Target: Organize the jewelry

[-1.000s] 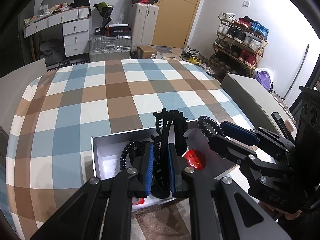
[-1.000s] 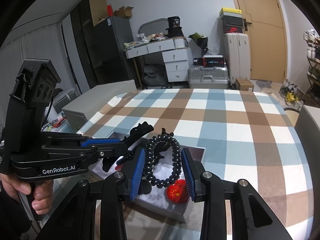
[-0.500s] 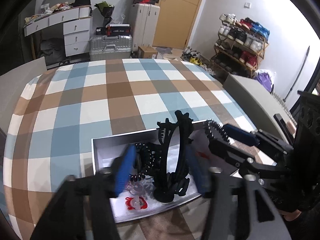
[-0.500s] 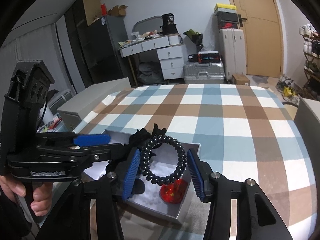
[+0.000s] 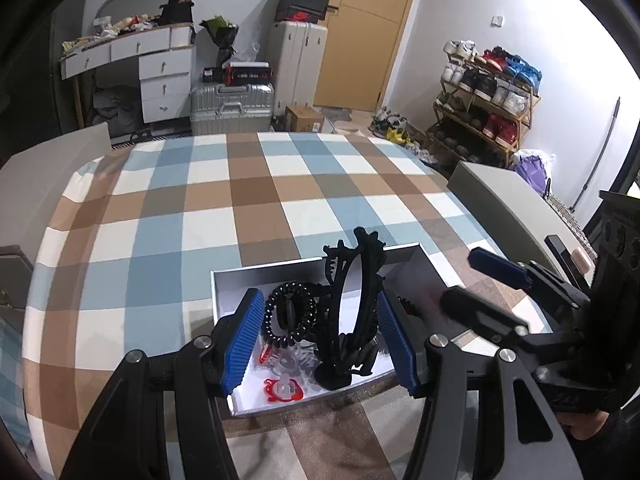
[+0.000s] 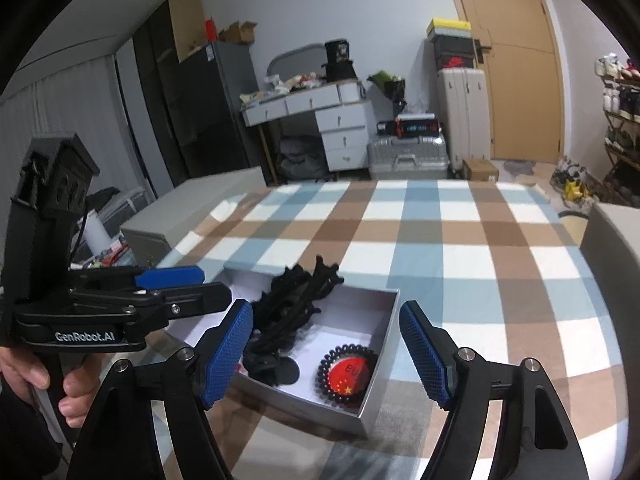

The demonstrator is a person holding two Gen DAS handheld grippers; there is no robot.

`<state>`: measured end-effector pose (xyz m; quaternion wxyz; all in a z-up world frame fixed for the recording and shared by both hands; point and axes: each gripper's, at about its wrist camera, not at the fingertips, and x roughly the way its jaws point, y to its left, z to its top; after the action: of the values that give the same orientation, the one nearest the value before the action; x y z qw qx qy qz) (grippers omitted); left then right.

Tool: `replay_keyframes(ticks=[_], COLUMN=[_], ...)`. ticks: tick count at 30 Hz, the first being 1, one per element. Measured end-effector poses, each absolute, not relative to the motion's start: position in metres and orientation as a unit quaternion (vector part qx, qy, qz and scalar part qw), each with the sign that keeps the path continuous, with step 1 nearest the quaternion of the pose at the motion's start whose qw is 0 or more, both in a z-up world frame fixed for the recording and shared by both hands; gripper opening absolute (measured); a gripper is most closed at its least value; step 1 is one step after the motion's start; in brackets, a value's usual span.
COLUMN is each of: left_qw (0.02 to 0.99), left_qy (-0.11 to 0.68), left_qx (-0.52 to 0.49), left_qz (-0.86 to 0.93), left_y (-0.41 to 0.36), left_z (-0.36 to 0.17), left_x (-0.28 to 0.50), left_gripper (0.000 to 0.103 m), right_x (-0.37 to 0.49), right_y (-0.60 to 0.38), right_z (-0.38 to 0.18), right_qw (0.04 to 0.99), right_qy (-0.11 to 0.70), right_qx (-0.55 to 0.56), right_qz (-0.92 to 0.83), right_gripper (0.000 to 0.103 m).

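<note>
A white open box (image 5: 256,276) (image 6: 384,344) sits on the checked tablecloth near the front edge. In it a black claw clip (image 5: 352,312) (image 6: 292,312) leans upright beside a black spiral hair tie (image 5: 288,316) and a small red clip (image 5: 280,390). My left gripper (image 5: 320,340) (image 6: 214,286) is open, its blue pads on either side of the clip without pressing it. A second spiral hair tie (image 6: 346,372) lies on a red round badge (image 6: 348,376) in the box's near corner. My right gripper (image 6: 326,356) (image 5: 460,278) hovers over it with jaws opening and nothing between them.
The checked table (image 5: 240,200) stretches away behind the box. Grey seat backs stand at its left (image 6: 192,208) and right (image 5: 500,196). A person's hand (image 6: 40,380) grips the left handle. Suitcases, a white desk and a shoe rack stand farther off.
The left gripper has opened and let go of the black claw clip, which now rests in the box. The right gripper has opened and the spiral hair tie has dropped onto the red badge.
</note>
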<state>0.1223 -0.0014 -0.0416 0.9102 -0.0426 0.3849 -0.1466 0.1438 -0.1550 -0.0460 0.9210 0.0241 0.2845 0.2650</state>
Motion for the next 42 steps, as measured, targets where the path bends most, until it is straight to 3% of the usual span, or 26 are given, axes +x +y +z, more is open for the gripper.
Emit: replay_keyframes(ticks=[8, 14, 18, 20, 23, 32, 42], left_qw=[0.935, 0.963, 0.974, 0.979, 0.988, 0.994, 0.99], left_qy=[0.331, 0.253, 0.207, 0.185, 0.135, 0.104, 0.127], left_qx=[-0.054, -0.062, -0.064, -0.064, -0.067, -0.038, 0.013], left_qz=[-0.117, -0.071, -0.062, -0.056, -0.028, 0.018, 0.054], left_y=[0.004, 0.013, 0.016, 0.017, 0.019, 0.019, 0.018], left_z=[-0.024, -0.006, 0.003, 0.004, 0.005, -0.009, -0.037], left_x=[0.103, 0.083, 0.071, 0.067, 0.056, 0.051, 0.058], left_gripper=[0.055, 0.082, 0.088, 0.102, 0.102, 0.102, 0.102], right_x=[0.12, 0.101, 0.087, 0.08, 0.075, 0.06, 0.075], right_y=[-0.163, -0.168, -0.17, -0.171, -0.167, -0.163, -0.162], right_z=[-0.019, -0.003, 0.006, 0.01, 0.014, 0.004, -0.029], right_qw=[0.938, 0.947, 0.952, 0.954, 0.955, 0.969, 0.972], right_qy=[0.23, 0.19, 0.159, 0.143, 0.126, 0.058, 0.082], right_qx=[0.035, 0.051, 0.055, 0.057, 0.046, 0.014, -0.003], right_qz=[0.256, 0.255, 0.255, 0.259, 0.265, 0.239, 0.219], right_gripper=[0.089, 0.097, 0.103, 0.103, 0.103, 0.103, 0.103])
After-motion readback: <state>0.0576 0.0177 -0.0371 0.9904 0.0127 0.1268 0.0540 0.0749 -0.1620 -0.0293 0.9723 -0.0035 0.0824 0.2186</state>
